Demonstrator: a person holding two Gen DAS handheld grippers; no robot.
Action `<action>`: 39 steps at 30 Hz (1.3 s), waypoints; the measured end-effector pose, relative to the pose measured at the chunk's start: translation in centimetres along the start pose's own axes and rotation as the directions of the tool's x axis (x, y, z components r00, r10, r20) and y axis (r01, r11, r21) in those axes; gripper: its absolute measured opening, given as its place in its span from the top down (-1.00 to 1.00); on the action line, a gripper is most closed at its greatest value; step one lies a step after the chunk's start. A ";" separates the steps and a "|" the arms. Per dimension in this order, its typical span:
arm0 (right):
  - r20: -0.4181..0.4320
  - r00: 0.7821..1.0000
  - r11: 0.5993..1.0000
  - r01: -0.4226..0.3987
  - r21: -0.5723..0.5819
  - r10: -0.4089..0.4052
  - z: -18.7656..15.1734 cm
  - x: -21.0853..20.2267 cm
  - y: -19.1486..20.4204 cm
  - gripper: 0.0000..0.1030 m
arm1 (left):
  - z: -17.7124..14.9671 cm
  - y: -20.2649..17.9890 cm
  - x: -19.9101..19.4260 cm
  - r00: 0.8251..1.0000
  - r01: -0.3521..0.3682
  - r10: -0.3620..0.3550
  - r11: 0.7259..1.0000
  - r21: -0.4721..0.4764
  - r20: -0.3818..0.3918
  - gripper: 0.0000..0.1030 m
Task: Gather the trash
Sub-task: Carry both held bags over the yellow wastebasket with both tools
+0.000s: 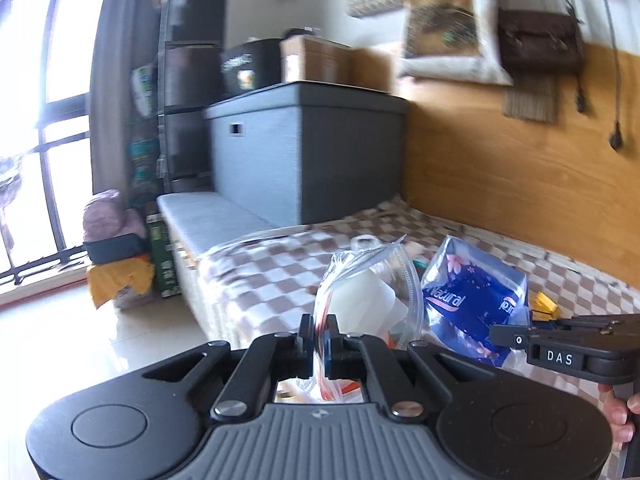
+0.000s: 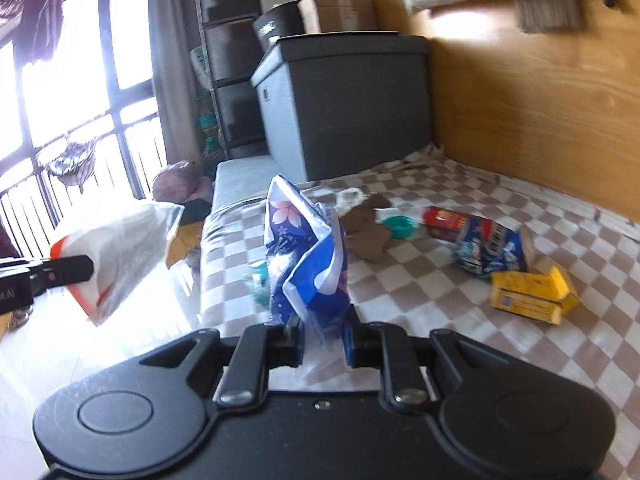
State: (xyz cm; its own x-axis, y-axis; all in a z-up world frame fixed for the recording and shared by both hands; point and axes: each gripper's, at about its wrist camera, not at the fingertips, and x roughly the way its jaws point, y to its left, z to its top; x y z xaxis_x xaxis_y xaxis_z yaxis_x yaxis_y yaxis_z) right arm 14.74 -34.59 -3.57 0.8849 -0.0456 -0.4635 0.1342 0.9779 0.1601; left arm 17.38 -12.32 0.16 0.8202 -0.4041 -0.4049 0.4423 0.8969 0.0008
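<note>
- Left gripper (image 1: pixel 319 344) is clamping tight on the edge of a clear zip bag (image 1: pixel 360 292); the bag is standing up from the jaws, with white stuff inside.
- Right gripper (image 2: pixel 324 340) is pinching a crumpled blue tissue wrapper (image 2: pixel 308 256) with a pink flower print; jaws are closed down on it and the wrapper is sticking up above the fingers.
- In the left view, the wrapper is sitting just right of the zip bag's mouth, with the right gripper coming in from the right edge and a hand (image 1: pixel 618 416) on its handle.
- More trash is lying on the checkered blanket (image 2: pixel 440 312): a yellow box (image 2: pixel 532 294) near right, a crushed blue-red pack (image 2: pixel 480 244) just behind it, a teal lid (image 2: pixel 400 226) and a brown scrap (image 2: pixel 370 232) further in.
- A grey storage box (image 2: pixel 352 104) is standing at the far end of the bed, cartons on top, against the wood wall panel (image 2: pixel 540 100).
- Window with bars (image 2: pixel 72 100) is glaring far left.
</note>
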 end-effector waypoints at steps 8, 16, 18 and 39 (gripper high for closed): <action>-0.035 0.998 0.995 -0.047 -0.087 0.044 0.3 1.2 7.1 0.63 | -1.8 6.6 -2.5 0.998 -0.061 0.062 0.992 -0.113 0.007 0.91; -0.114 0.988 0.983 -0.117 -0.143 0.101 -1.5 4.3 13.9 0.63 | -5.5 12.7 -2.8 0.988 -0.153 0.147 0.958 -0.243 -0.045 0.91; -0.142 0.984 0.979 -0.132 -0.156 0.110 -2.5 5.2 15.6 0.63 | -6.6 13.9 -2.3 0.985 -0.173 0.161 0.948 -0.266 -0.065 0.91; -0.455 0.884 0.980 -0.172 -0.100 0.109 -13.4 21.5 20.2 0.63 | -17.5 20.5 11.5 0.939 -0.275 0.167 0.889 -0.365 -0.302 0.91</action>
State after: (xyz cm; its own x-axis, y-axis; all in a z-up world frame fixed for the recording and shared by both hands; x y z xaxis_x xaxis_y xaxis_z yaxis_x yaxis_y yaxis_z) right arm 30.48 -13.06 -21.93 0.5943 0.1586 -0.7885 -0.0652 0.9866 0.1493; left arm 29.56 4.58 -20.48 0.7340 -0.1757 -0.6560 0.0351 0.9745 -0.2218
